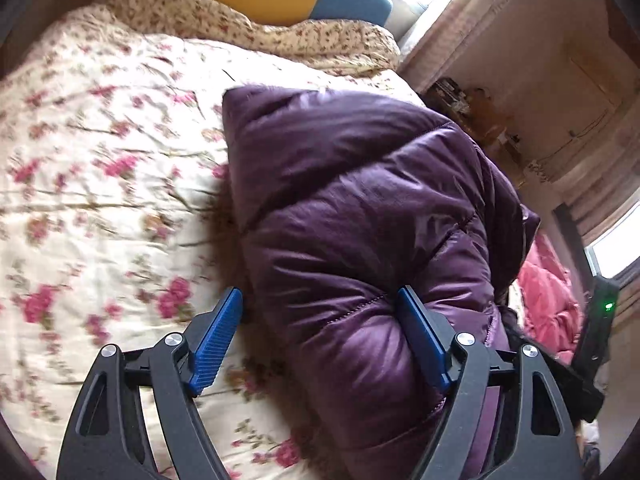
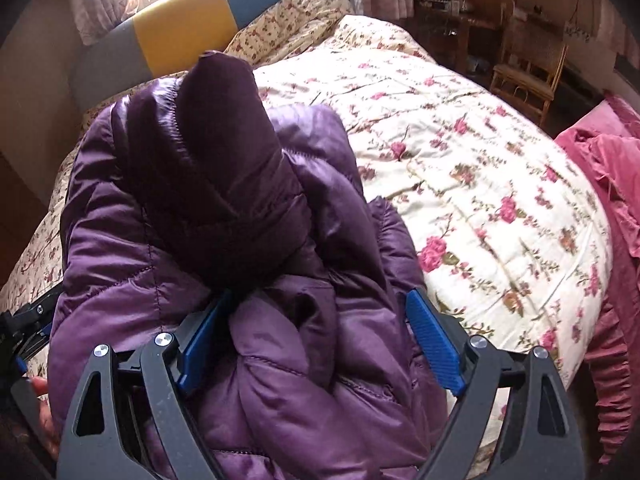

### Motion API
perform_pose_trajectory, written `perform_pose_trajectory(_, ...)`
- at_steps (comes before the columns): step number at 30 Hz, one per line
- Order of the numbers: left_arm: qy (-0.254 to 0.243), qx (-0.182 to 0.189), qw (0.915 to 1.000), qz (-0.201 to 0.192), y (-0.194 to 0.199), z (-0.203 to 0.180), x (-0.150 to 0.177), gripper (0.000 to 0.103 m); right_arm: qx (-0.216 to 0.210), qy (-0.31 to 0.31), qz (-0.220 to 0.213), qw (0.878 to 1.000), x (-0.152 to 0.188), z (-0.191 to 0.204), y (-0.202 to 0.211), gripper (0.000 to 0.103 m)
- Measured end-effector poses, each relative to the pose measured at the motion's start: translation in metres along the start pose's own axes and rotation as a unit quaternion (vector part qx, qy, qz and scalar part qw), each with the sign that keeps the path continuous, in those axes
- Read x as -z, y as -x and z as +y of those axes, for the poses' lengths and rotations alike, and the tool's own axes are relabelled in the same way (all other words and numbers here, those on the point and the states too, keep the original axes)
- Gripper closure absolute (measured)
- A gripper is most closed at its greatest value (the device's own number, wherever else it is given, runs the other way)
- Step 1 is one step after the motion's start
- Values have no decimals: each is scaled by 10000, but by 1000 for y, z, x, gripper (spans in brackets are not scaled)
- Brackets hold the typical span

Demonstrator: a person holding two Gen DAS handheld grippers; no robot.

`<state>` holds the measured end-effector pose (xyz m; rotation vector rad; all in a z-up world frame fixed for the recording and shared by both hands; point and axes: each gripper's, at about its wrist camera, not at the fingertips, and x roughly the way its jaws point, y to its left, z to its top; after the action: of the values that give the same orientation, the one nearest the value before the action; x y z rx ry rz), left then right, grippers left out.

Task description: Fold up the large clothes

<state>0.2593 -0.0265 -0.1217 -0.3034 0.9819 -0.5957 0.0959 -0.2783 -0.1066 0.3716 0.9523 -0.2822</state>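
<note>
One big purple puffy coat [image 1: 360, 220] lies bunched up on the bed [image 1: 100, 140], on top of a flowery quilt. A sleeve [image 2: 224, 168] is laid across the top of the pile.

The left gripper [image 1: 320, 332] is wide open. One blue pad pokes into a fat roll of the coat. The other pad is out over the quilt and touches nothing, so nothing is squeezed or held. The right gripper [image 2: 320, 340] is wide open too. A soft lump of the coat sits between its pads, and one pad is half hidden in the folds. It does not look like it is pinching the coat.

This coat looks light and very squishy, like a pillow. It would flop and bend anywhere you lift it. The shiny cloth looks slippery, so a small pinch may slide off. It also looks springy, so a fold may pop back up.

A good place to hold would be a stitched line or a thick edge, like the hem or the end of the sleeve. Grab a fat bunch, not a thin bit.
</note>
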Motion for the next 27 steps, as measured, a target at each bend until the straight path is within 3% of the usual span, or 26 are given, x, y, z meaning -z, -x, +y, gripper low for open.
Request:
perform_pose_trajectory(2, 132, 216, 9996, 85, -8, 2, 0, 24, -91, -19, 31, 10000, 2, -1, -3, 19)
perform_pose_trajectory(6, 138, 582, 9981, 123, -19, 0, 0, 27, -278, 98, 17, 9996, 7, 1, -6, 35)
perform_pose_trajectory(10, -24, 736, 9973, 56, -13, -5, -2, 53, -422, 250, -64, 9988, 12, 7, -1, 55)
perform_pose_trajectory(14, -163, 896, 9958, -67, 5, -7, -4, 69, -473, 359, -193, 9981, 16, 14, 10, 73)
perform_pose_trajectory(20, -368, 914, 9945, -359, 45, -8, -4, 71, -669, 592, -225, 9957, 20, 41, 21, 79)
perform_pose_trajectory(27, -166, 462, 9956, -800, 113, 36, 13, 71, -1130, 1209, -137, 9861, 42, 125, 30, 80)
